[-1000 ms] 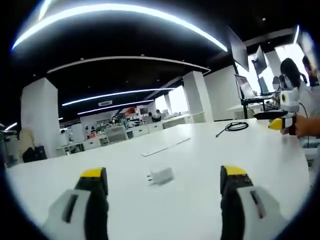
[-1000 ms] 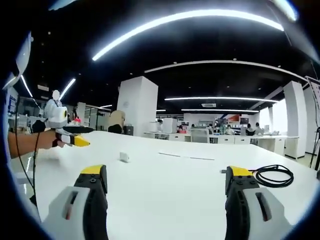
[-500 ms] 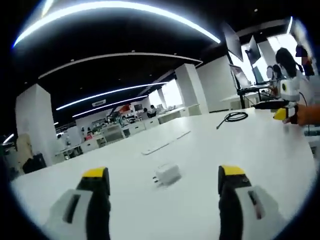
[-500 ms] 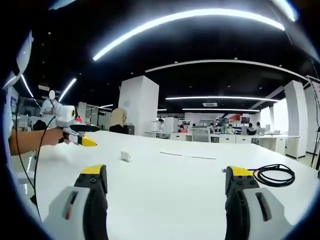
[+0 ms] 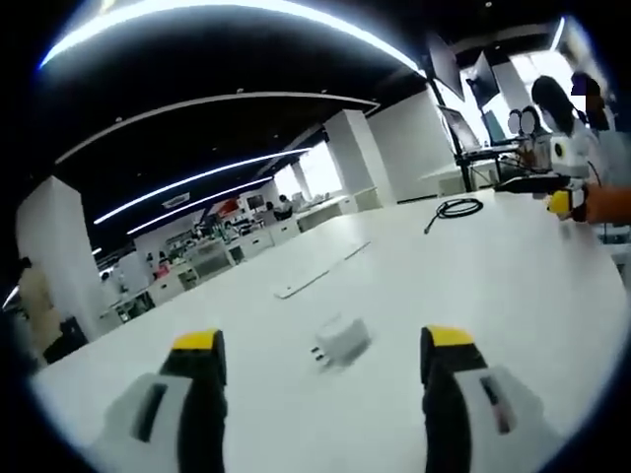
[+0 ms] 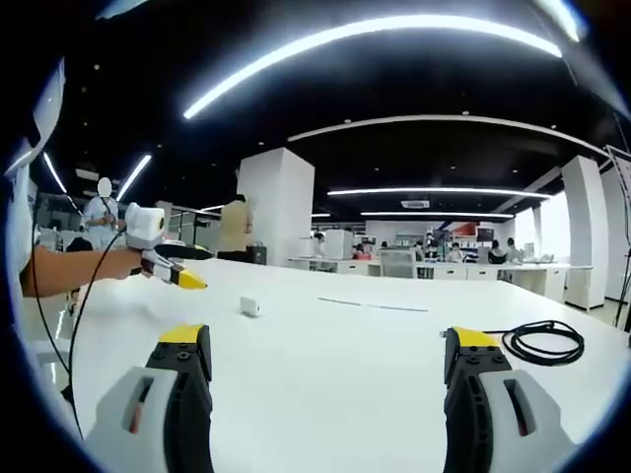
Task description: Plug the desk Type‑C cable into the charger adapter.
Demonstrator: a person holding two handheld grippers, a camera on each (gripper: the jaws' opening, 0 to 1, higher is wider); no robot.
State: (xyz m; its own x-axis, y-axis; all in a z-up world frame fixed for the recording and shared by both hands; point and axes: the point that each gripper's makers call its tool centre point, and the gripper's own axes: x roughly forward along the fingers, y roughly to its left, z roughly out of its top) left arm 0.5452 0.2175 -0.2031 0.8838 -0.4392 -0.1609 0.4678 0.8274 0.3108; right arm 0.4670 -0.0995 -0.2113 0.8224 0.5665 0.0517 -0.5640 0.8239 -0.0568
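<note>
A small white charger adapter (image 5: 338, 340) lies on the white desk (image 5: 473, 286), its prongs toward the left, just beyond and between my left gripper's (image 5: 320, 353) open jaws. The same adapter (image 6: 250, 306) looks tiny at the left of the right gripper view. A coiled black Type-C cable (image 5: 456, 208) rests far off at the upper right. In the right gripper view the cable (image 6: 543, 343) lies just past the right jaw of my open right gripper (image 6: 325, 351). The left gripper (image 6: 168, 259) shows there at the left, held in a hand. The right gripper (image 5: 557, 187) appears at the far right edge.
A thin flat white strip (image 5: 320, 273) lies on the desk beyond the adapter. Rows of desks, white pillars (image 6: 273, 207) and people fill the office behind. A monitor on a stand (image 5: 463, 118) rises past the desk's far right corner.
The left gripper has moved forward toward the adapter, which now looks larger and nearer between its jaws. The right gripper has hardly moved.
</note>
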